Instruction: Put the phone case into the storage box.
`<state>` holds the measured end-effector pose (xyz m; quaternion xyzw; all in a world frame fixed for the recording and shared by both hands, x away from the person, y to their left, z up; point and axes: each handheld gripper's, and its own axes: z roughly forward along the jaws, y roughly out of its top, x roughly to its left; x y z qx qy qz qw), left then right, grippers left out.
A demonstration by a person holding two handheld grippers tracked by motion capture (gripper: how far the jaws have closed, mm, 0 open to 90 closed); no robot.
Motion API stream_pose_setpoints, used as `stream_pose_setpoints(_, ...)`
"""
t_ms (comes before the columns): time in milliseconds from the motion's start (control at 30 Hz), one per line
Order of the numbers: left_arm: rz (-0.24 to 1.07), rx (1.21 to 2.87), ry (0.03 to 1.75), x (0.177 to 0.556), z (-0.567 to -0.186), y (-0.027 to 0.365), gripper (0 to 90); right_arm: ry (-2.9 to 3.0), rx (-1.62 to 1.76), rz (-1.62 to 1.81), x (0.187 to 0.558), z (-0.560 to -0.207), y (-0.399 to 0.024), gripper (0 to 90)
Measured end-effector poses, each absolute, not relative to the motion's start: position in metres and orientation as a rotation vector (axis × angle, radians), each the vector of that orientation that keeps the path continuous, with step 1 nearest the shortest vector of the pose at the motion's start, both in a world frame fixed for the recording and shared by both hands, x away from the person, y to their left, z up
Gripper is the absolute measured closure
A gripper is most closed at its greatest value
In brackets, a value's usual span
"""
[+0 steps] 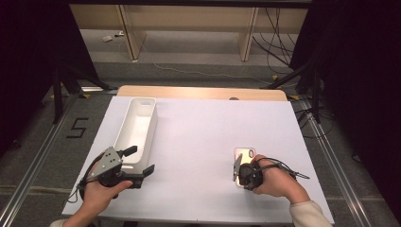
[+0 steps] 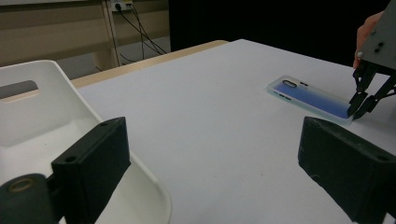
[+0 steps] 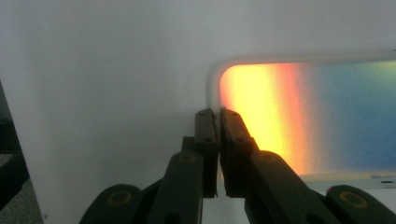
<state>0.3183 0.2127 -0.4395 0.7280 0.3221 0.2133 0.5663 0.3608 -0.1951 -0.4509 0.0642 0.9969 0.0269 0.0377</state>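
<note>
A white bin (image 1: 137,127) rests on the white table (image 1: 198,137) (left side).

One phone case (image 1: 244,155), one white tray (image 1: 137,127) and two hand-held grippers, left (image 1: 140,163) and right (image 1: 235,169), are counted on one bench (image 1: 198,137).
</note>
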Motion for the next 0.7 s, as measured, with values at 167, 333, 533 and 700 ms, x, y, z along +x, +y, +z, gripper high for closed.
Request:
stream_pose_setpoints(167, 0.502, 1.712, 0.758, 0.3182, -0.4395, 0.2127, 8.8, 3.053, 0.182, 0.08, 0.3607, -0.4512, -0.1947, 88.0)
stream_pose_setpoints(333, 0.502, 1.712, 0.758, 0.3182, -0.4396, 0.2127, 8.8, 3.057, 0.178, 0.075, 0.3608, -0.4509, -0.1942, 88.4)
stream_pose_setpoints(533, 0.503, 1.713, 0.758, 0.3181, -0.4396, 0.2125, 8.8, 3.056, 0.179, 0.071, 0.3599, -0.451, -0.1936, 88.7)
stream_pose_setpoints(700, 0.505, 1.717, 0.758, 0.318, -0.4396, 0.2126, 8.8, 3.053, 0.191, 0.062, 0.3587, -0.4509, -0.1933, 88.9)
